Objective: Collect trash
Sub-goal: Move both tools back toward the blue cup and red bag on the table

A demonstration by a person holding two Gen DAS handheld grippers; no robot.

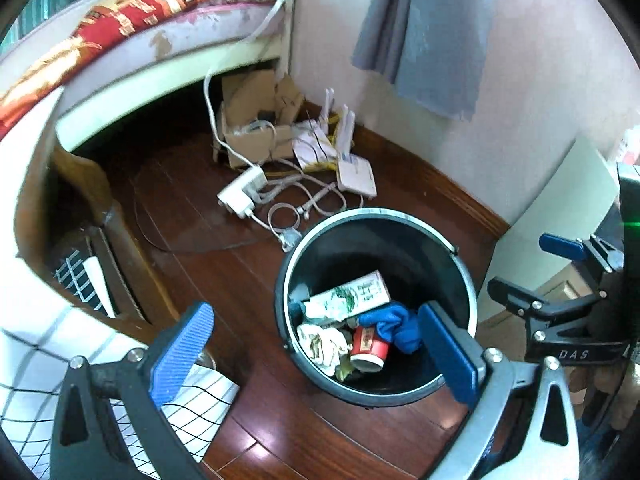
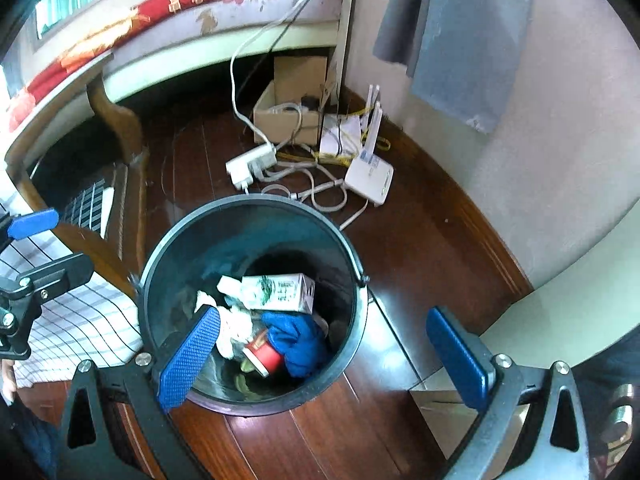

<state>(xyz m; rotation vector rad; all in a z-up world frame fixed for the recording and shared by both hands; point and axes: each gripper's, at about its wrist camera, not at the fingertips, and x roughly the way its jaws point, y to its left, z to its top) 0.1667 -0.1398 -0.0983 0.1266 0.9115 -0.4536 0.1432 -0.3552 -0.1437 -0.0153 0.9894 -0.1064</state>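
Left gripper (image 1: 320,354) and right gripper (image 2: 334,356) seen spread wide, nothing grasped | one black bin (image 1: 466,276) at frame centre: one crumpled tissue (image 1: 324,342), one carton (image 1: 352,294), one red cup (image 1: 370,348), one blue cloth (image 1: 398,326) | dark wooden floor (image 1: 208,248); bed (image 1: 140,20) upper left; one power strip (image 1: 242,192), one router (image 1: 356,178) by the wall.

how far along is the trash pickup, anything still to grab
Done: the bin already holds a milk carton, red paper cup, blue cloth and crumpled tissue. In hand: nothing; left gripper and right gripper are both open and empty. Left: no loose trash is clearly visible on the floor.
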